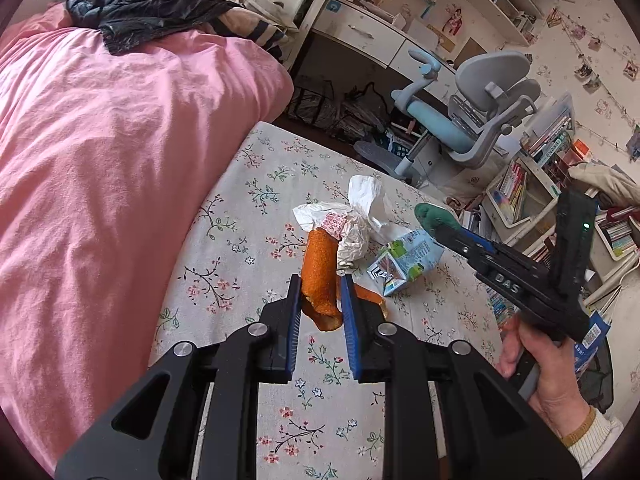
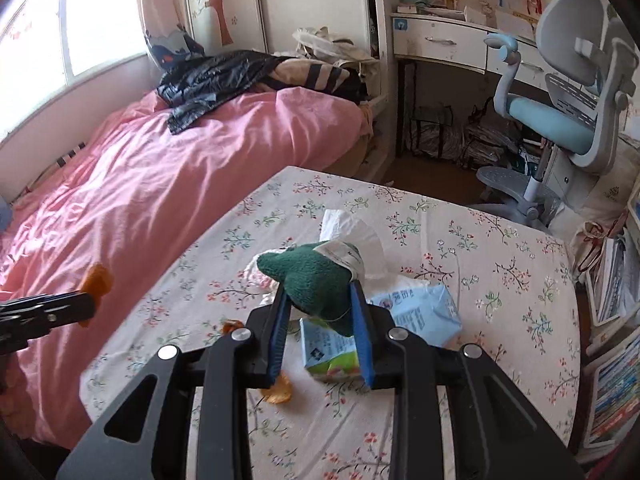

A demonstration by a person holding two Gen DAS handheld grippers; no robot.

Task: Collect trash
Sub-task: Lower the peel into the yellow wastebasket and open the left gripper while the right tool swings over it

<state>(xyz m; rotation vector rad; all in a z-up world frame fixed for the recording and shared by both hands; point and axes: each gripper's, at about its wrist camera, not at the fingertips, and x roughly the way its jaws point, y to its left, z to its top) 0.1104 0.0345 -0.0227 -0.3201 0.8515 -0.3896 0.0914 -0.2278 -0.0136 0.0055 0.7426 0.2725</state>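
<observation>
Angled down over a floral tablecloth (image 1: 256,200) beside a pink bed (image 1: 100,140), desk chair (image 1: 472,120) behind. Left gripper (image 1: 320,284) narrowed on an orange peel (image 1: 318,276); right gripper (image 2: 320,292) clamped around a green cloth piece (image 2: 316,276), above a milk carton (image 2: 416,312) and crumpled tissue (image 1: 360,216).

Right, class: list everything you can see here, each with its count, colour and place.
orange peel: three pieces, orange, one in the left gripper, the others on the tablecloth
tissues: crumpled clump, white, middle of the tablecloth
drink carton: one, blue-green, beside the tissues
green cloth: one, dark green, in the right gripper
tablecloth: one, cream floral
duvet: one, pink, left
jacket: one, black, on the duvet
chair: one, grey-blue, beyond
left gripper: black, shut on peel
right gripper: black, shut on cloth
right hand: one
</observation>
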